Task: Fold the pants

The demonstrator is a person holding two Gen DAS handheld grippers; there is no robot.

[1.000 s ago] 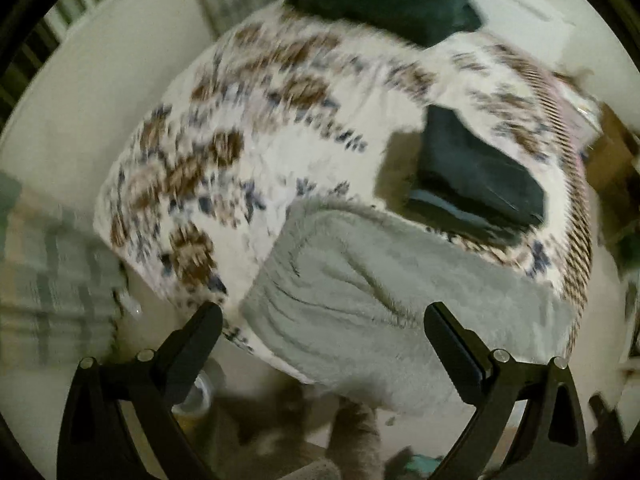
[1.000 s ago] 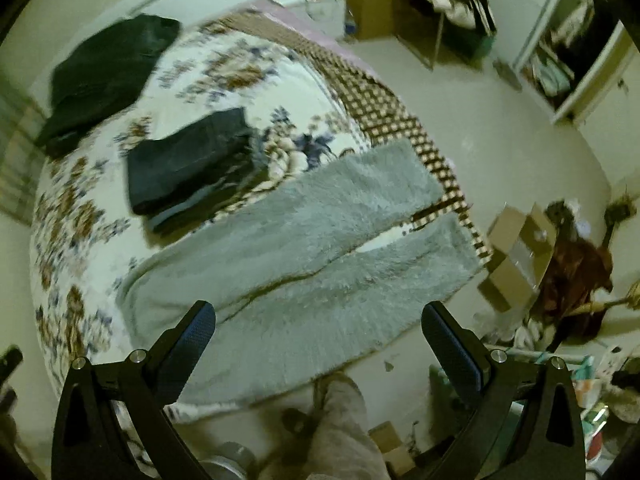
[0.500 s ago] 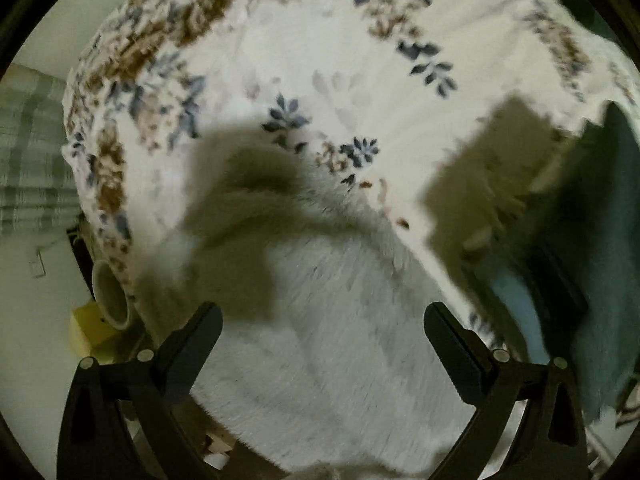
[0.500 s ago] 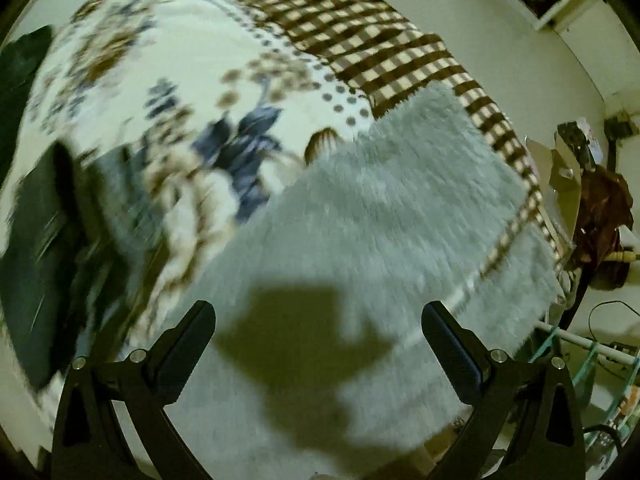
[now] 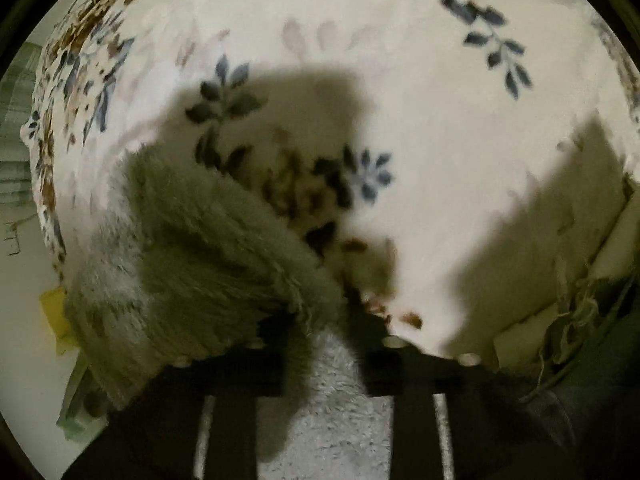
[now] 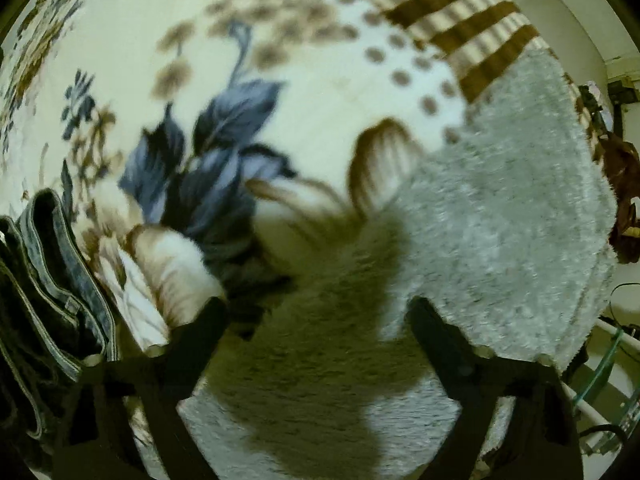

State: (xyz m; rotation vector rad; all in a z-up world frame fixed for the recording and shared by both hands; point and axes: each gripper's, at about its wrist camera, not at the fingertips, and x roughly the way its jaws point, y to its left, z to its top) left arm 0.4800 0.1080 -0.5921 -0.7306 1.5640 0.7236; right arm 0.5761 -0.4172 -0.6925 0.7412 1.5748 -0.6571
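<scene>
Fluffy grey pants [image 5: 192, 264] lie on a floral bedspread [image 5: 440, 100]. In the left wrist view their corner bunches up at the bed's left edge. My left gripper [image 5: 324, 336] points straight down and is shut on a fold of that grey fabric. In the right wrist view a pant leg [image 6: 500, 208] stretches to the upper right, over the brown striped border. My right gripper [image 6: 318, 312] hovers just over the leg's upper edge. Its jaws are closing, the fabric lies under and between them, and the pads do not press on it.
A stack of folded dark jeans [image 6: 44, 280] lies on the bed close to my right gripper's left finger. Dark cloth [image 5: 592, 400] shows at the lower right of the left wrist view. Floor with a yellow object [image 5: 54, 316] lies past the bed's left edge, and clutter [image 6: 624, 184] past its right.
Both grippers came down from high above the bed to the pants. The left jaws shut on the grey fabric. The right jaws narrowed over the pant leg.
</scene>
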